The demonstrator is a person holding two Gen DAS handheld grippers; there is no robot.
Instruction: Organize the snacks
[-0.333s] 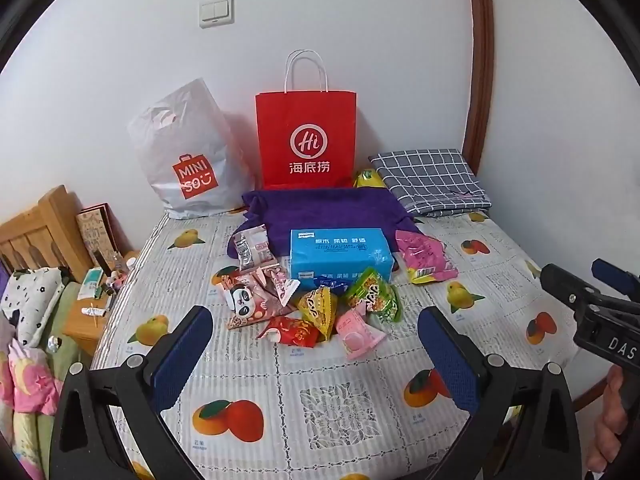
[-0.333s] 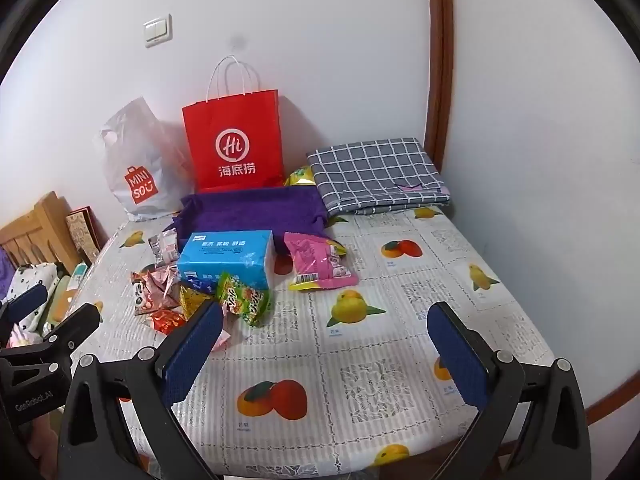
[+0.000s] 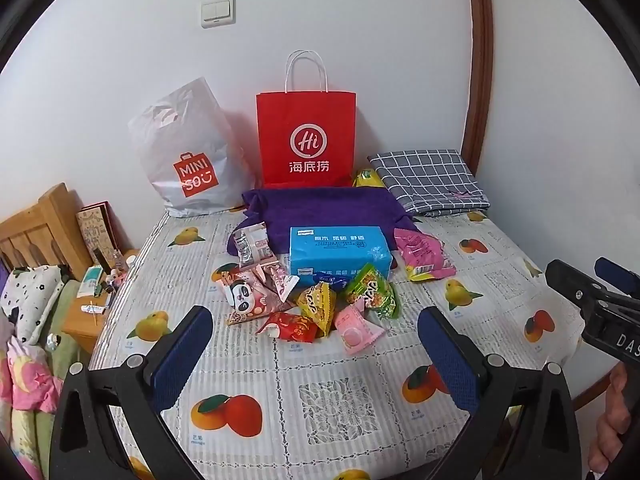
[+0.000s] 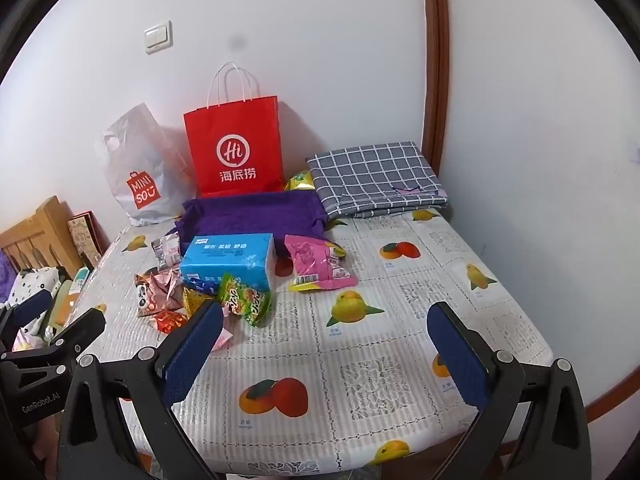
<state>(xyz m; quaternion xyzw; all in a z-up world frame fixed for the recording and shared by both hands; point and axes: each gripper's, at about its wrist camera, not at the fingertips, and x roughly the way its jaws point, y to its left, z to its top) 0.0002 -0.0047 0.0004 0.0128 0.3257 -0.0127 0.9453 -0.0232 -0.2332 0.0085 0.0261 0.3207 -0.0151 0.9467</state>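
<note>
Several snack packets lie in a loose pile on the fruit-print tablecloth [image 3: 328,404]: a panda packet [image 3: 246,298], a red one [image 3: 292,326], a yellow one [image 3: 318,304], a green one [image 3: 374,292] and a small pink one [image 3: 354,332]. A larger pink bag [image 3: 422,254] lies to their right. A blue tissue pack [image 3: 340,250] stands behind the pile, before a purple cloth tray [image 3: 320,206]. My left gripper [image 3: 316,354] hangs open short of the pile, empty. My right gripper [image 4: 324,354] is open and empty over bare cloth, right of the green packet [image 4: 246,300] and in front of the pink bag [image 4: 320,262].
A red paper bag [image 3: 306,136] and a white plastic bag [image 3: 188,156] lean on the back wall. A folded checked cloth [image 3: 428,180] lies at the back right. A wooden headboard [image 3: 36,232] and a cluttered bedside stand are on the left.
</note>
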